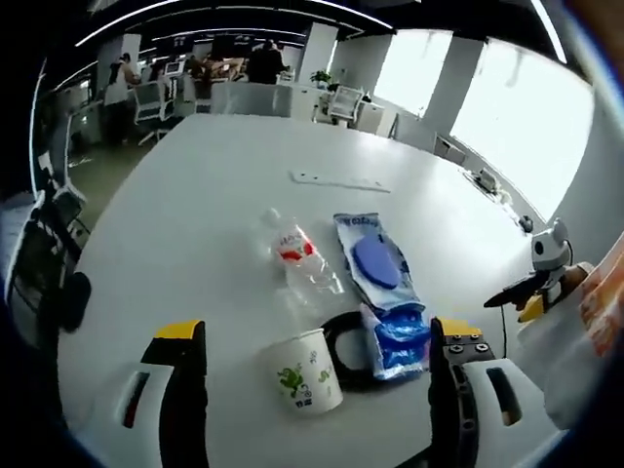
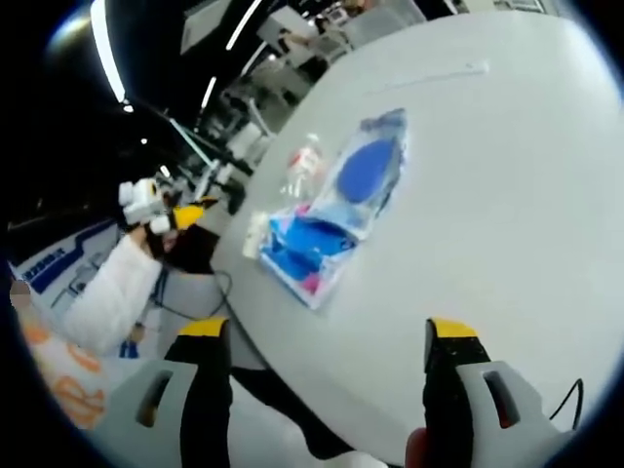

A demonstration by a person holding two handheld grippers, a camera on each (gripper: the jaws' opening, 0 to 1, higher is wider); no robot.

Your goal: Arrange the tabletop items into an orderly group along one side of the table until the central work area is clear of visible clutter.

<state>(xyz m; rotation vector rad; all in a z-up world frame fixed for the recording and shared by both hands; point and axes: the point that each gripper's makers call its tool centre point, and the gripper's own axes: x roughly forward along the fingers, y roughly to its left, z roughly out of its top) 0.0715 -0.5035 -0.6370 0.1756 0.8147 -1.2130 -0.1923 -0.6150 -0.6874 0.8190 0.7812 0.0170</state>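
1. Both grippers are released and grasp nothing. The left gripper (image 1: 317,366) has its jaws spread wide on either side of the cup (image 1: 305,370); the right gripper (image 2: 327,356) has its jaws wide apart over bare table (image 2: 526,195).
2. In the left gripper view the clutter sits in one cluster: cup at 6 o'clock, a dark ring (image 1: 341,346) just behind it, the blue packet (image 1: 382,292) at 4 o'clock touching the ring, and the bottle (image 1: 297,258) lying flat near centre, beside the packet.
3. The step in hand looks like taking the cup. To do it well, I would centre the jaws on its wall below the rim and close gently, since a paper cup crushes and tips easily; lift clear of the ring before sliding it to the table's edge.
4. The left gripper view alone gives the cup's print, the ring, and a flat strip (image 1: 339,181) at 12 o'clock.
5. The right gripper view adds the table's near edge at 7 o'clock, and a sleeve (image 2: 112,292) at 9 o'clock.
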